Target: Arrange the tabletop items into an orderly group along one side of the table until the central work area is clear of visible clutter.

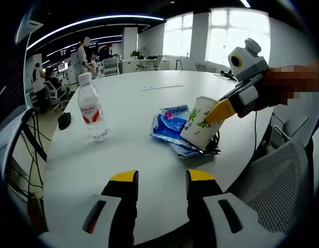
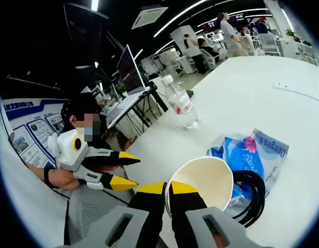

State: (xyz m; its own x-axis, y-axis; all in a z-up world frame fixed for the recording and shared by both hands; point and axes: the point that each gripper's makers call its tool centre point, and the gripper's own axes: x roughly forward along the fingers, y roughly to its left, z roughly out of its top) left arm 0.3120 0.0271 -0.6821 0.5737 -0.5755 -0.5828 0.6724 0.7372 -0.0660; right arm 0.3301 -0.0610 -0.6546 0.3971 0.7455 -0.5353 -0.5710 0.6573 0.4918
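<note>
A white paper cup point(image 1: 199, 125) with green cartoon print leans tilted over a blue snack packet point(image 1: 168, 129) near the table's edge. My right gripper point(image 1: 213, 114) comes in from the right and is shut on the cup's rim. In the right gripper view the jaws point(image 2: 167, 188) pinch the rim of the cup point(image 2: 206, 178), one inside and one outside. A coiled black cable point(image 2: 253, 194) lies under the cup, on the packet point(image 2: 252, 155). A clear water bottle point(image 1: 92, 108) with a red label stands upright to the left. My left gripper point(image 1: 162, 178) hangs open over the bare near edge, holding nothing.
The white round table point(image 1: 149, 103) carries a black mouse point(image 1: 64, 120) at its left edge and a white strip point(image 1: 162, 87) farther back. A grey mesh chair point(image 1: 283, 175) stands at the right. A monitor point(image 2: 125, 64) and several people are beyond the table.
</note>
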